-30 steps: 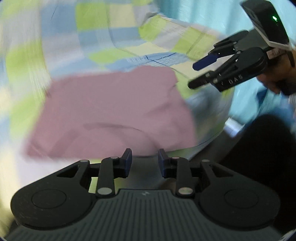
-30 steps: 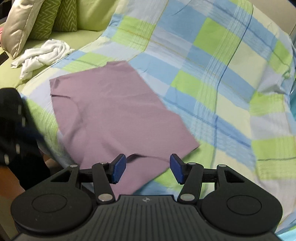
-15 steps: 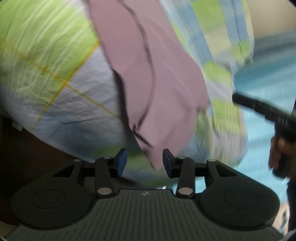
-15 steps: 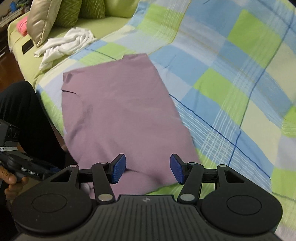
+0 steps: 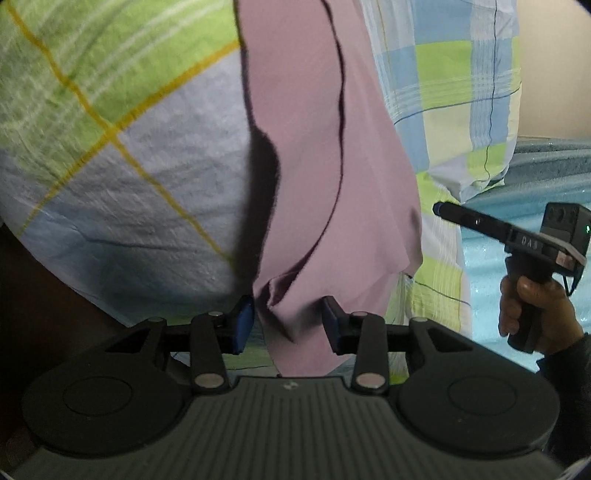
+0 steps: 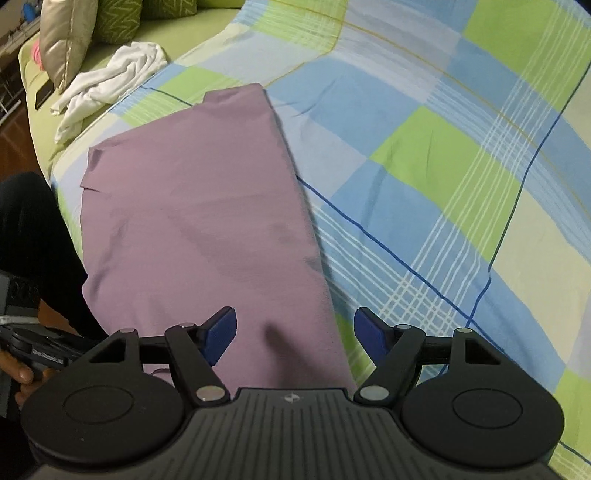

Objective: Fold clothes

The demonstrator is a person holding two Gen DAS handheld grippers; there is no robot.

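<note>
With both the left gripper and right gripper spread apart, each should close squarely on the mauve garment hem at lower centre before lifting evenly.

place: home, likely bedroom | evidence: checked bedsheet; cushions; crumpled white garment

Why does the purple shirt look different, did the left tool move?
Yes. The left tool swung from facing the flat purple shirt to its near corner at the checked sheet's edge, open around hanging cloth.
</note>
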